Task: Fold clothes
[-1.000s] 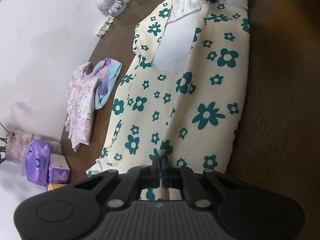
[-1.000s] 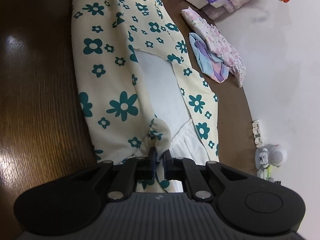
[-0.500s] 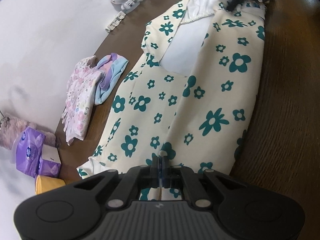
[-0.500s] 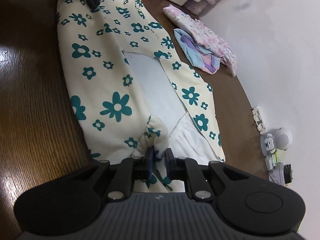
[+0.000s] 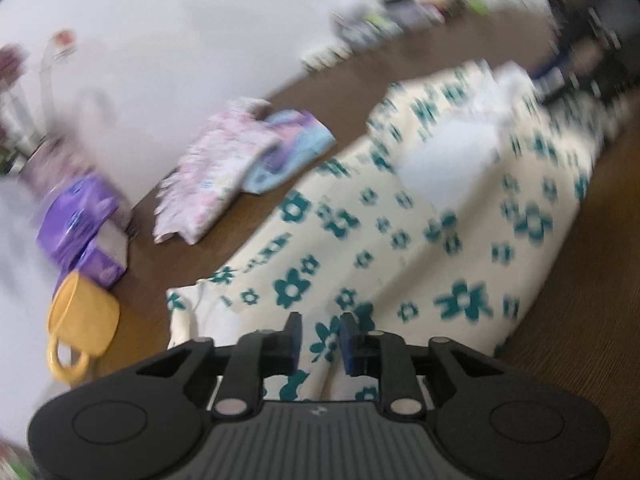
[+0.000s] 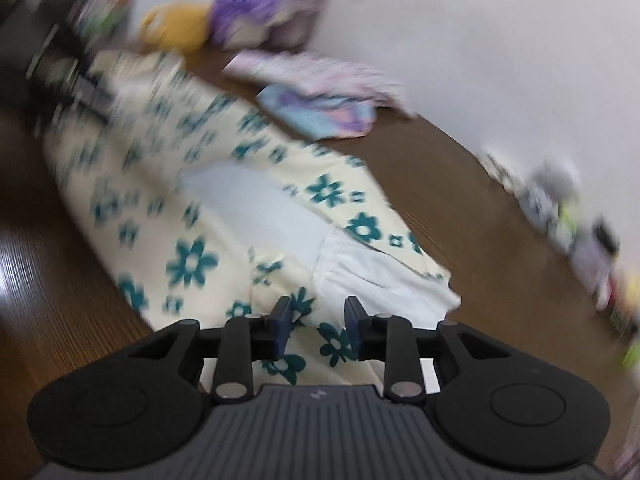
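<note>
Dark brown wood-grain table [image 5: 580,280]. On it, flat and lengthwise: cream cotton garment printed with teal flowers [image 5: 400,240], pale lining exposed. Beside it, folded pastel floral clothes [image 5: 224,168]. Purple tissue packs [image 5: 80,224], print blurred, unreadable. Yellow plastic mug [image 5: 80,324]. Left gripper [image 5: 320,334] and right gripper [image 6: 312,324]: jaws have just been opening, now released, cloth lying loose between the pads.

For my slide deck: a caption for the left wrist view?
Left gripper, jaws just opened, over the floral garment on the wooden table.
</note>
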Demonstrator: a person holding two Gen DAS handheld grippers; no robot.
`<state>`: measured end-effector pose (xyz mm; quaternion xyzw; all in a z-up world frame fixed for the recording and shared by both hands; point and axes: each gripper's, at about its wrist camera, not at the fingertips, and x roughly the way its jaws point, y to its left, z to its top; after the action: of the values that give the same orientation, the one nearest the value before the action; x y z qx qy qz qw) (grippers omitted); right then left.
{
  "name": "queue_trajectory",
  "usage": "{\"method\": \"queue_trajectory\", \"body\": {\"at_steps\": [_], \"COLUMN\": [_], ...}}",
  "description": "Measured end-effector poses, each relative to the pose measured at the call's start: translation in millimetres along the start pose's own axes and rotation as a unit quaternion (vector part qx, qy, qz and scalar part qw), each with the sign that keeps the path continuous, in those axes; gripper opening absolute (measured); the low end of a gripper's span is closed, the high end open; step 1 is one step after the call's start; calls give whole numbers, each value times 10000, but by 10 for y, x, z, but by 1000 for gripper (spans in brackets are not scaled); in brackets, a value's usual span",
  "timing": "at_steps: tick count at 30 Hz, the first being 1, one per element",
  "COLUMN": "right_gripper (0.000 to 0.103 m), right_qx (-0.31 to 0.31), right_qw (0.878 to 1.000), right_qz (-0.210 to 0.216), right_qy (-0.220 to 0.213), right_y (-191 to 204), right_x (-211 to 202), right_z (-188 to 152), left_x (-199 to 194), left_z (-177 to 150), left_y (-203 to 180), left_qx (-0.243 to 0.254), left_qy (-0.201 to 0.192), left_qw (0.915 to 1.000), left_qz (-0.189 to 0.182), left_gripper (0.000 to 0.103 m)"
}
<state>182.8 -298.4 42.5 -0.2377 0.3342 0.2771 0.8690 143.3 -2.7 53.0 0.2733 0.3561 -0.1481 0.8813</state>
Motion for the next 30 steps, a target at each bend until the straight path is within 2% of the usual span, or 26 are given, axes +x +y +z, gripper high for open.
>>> {"method": "queue_trajectory", "body": {"at_steps": [3,7,12,14,18,21,24,27,30], "right_gripper": [29,29,29,29,29,29,29,29,31], "right_qx": [652,1035,1046,970,745,705,872,1003,1052], "right_qw": [9974,9927,9886,9879,9890,9911,9911,9898,9896], "right_qz": [175,257,638,807,904,817,828,861,826], "right_qy": [-254,-567,-875,-899,-908,-777,-563,-538,-533], "right_y": [-78,37,378,559,912,1044,1046,1036,1041], "right_x": [-115,-230,-208,-108,129,290,417,445,442], "right_z": [-43,-26,110,175,299,343,313,281,282], "left_x": [-163,-291,-244,-194,-171,-247,-439,-619,-722], "left_z": [-54,-154,-248,-281,-330,-390,-515,-658,-783], "left_y": [63,8,-149,-170,-156,-107,-3,144,269], "left_qx": [-554,-1072,-1419,-1532,-1670,-1722,-1740,-1776,-1707], "left_qy": [-308,-490,-482,-476,-520,-603,-763,-755,-663], "left_qw": [9980,9923,9863,9846,9824,9811,9808,9812,9823], "left_qz": [-78,-370,-695,-697,-661,-644,-442,-27,403], "left_gripper": [24,24,24,24,24,24,24,26,32]}}
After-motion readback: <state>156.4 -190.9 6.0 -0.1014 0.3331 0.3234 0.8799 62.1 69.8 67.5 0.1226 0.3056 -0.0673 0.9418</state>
